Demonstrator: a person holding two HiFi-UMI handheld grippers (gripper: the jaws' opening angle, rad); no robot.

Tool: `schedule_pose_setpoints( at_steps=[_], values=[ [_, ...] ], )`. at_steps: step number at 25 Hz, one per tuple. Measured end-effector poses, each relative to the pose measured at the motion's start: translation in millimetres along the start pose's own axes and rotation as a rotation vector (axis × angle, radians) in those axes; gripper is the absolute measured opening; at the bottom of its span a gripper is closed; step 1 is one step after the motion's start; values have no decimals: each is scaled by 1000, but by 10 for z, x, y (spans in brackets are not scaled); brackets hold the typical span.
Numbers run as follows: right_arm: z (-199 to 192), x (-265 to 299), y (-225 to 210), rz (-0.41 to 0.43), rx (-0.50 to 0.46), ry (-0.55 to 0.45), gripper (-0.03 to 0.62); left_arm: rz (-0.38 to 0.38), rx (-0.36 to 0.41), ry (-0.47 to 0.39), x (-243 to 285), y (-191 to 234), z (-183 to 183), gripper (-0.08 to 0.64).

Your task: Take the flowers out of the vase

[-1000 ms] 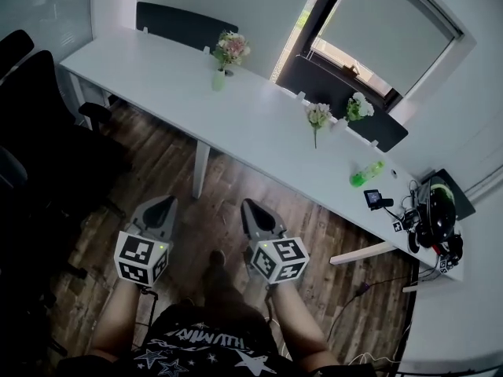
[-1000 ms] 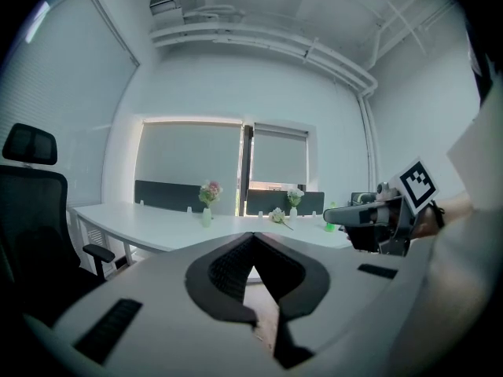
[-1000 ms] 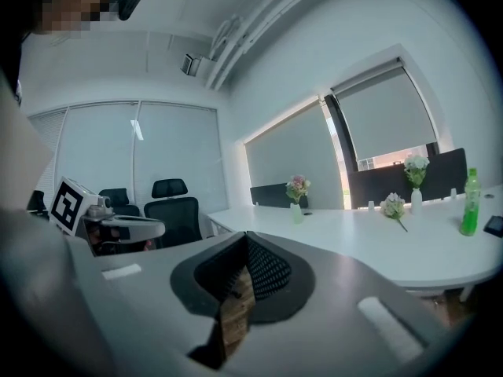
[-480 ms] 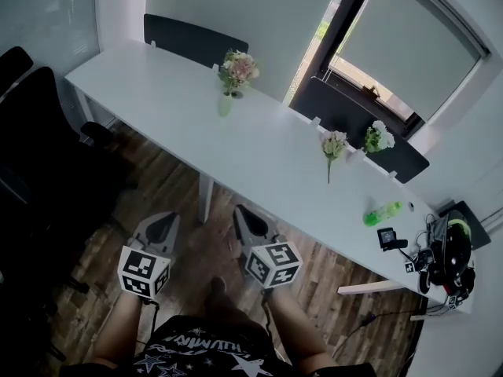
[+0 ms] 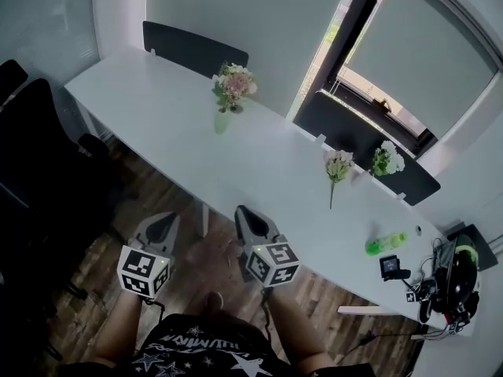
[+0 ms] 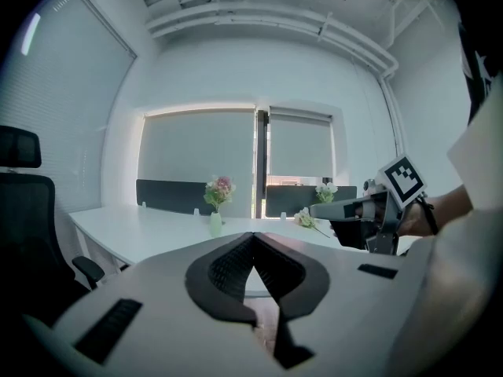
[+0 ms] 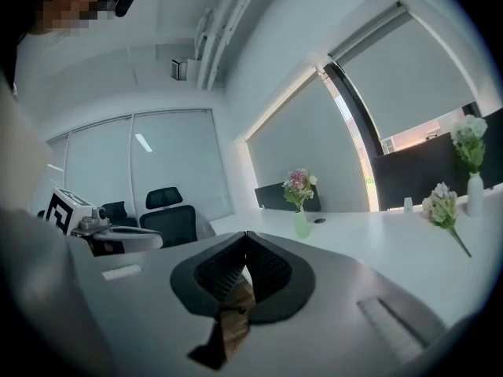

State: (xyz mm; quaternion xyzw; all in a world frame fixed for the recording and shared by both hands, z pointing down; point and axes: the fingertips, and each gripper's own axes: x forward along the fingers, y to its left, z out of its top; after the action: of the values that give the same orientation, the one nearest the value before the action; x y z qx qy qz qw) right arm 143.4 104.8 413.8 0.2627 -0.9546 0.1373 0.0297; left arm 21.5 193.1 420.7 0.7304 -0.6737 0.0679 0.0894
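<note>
Head view: nearest, over the wooden floor [image 5: 177,183], the left gripper [image 5: 163,221] and the right gripper [image 5: 246,213] are held side by side, each with jaws pressed together and nothing between them (both gripper views agree). Beyond them the long white table [image 5: 149,93] is met, and towards its far edge the pink flowers [image 5: 234,82] are seen standing in the pale green vase [image 5: 222,122], well apart from both grippers. Off to the right a single cut flower [image 5: 339,166] is laid flat beside some white flowers [image 5: 387,159].
</note>
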Motion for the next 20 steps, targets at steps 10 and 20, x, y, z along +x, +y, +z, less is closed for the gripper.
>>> schedule_pose_setpoints(
  at_steps=[10, 20],
  values=[
    [131, 269, -439, 46, 32, -17, 3, 54, -26, -19, 464, 45, 127, 8],
    [150, 434, -653, 29, 27, -4, 3, 21, -26, -75, 787, 141, 307, 8]
  ],
)
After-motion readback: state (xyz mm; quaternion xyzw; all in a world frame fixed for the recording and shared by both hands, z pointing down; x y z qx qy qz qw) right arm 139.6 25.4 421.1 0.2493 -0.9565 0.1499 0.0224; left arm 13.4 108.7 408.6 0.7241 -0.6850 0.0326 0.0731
